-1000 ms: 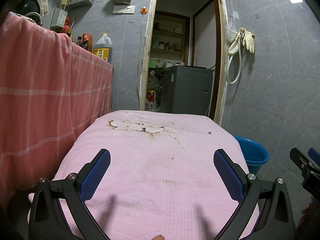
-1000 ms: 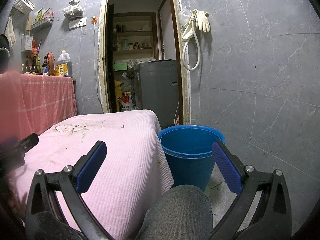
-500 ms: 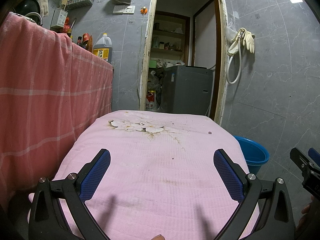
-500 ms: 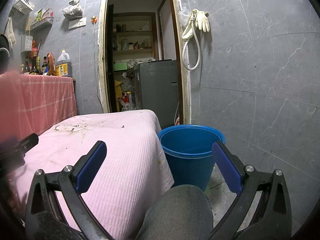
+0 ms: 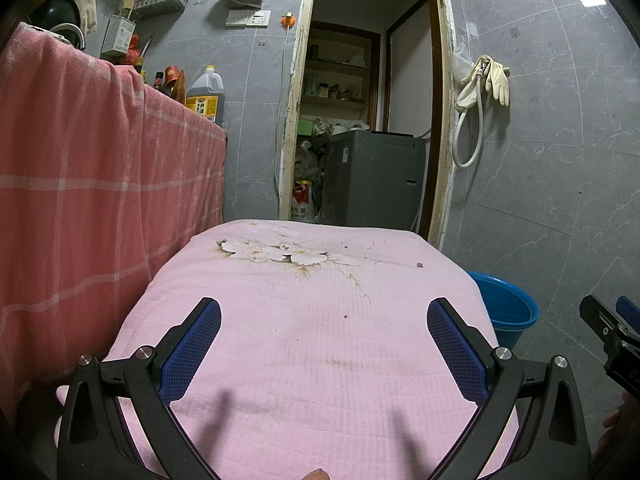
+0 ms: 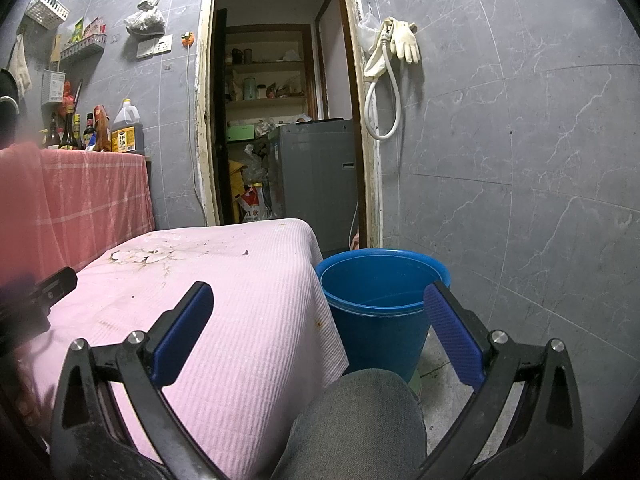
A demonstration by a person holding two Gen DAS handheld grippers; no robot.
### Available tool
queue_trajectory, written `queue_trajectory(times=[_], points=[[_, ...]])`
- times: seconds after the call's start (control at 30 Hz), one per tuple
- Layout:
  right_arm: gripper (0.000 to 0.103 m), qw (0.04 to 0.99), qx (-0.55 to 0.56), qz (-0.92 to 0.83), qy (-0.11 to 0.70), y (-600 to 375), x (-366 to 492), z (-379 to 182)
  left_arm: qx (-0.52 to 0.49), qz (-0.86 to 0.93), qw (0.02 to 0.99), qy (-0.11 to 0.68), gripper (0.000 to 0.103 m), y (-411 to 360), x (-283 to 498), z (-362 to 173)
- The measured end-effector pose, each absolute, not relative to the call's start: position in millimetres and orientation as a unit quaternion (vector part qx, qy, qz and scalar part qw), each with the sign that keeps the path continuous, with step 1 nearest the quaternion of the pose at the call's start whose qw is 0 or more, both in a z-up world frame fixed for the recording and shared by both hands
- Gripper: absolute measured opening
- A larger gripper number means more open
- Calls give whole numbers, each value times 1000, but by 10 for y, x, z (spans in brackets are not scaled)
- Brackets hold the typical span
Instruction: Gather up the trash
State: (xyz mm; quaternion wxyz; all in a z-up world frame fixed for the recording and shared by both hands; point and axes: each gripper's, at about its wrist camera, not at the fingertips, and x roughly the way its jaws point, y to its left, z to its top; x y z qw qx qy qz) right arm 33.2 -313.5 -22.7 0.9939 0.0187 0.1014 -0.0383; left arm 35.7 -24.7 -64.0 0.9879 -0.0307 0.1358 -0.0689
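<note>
A low table under a pink cloth [image 5: 320, 340] with a flower print fills the left wrist view. Only tiny crumbs lie on it, such as a small dark speck [image 5: 419, 265] near the far right edge, also a speck [image 6: 245, 253] in the right wrist view. My left gripper [image 5: 324, 312] hovers open over the near part of the cloth, holding nothing. A blue bucket [image 6: 380, 308] stands on the floor just right of the table; its inside looks bare. My right gripper [image 6: 318, 300] is open above the table's right edge and the bucket, holding nothing.
A counter draped in red checked cloth [image 5: 80, 184] rises on the left, with bottles [image 6: 124, 130] on top. Behind the table a doorway [image 5: 360, 120] opens on a grey machine [image 6: 316, 176]. A person's grey-clad knee [image 6: 360, 416] sits below the right gripper. Grey tiled wall [image 6: 520, 160] closes the right side.
</note>
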Motion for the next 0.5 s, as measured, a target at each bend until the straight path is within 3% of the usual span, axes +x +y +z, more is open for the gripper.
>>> queue_trajectory(times=[0.5], points=[[103, 994, 19, -39, 102, -3130, 332, -223, -15, -52, 990, 133, 101, -181, 359, -645]])
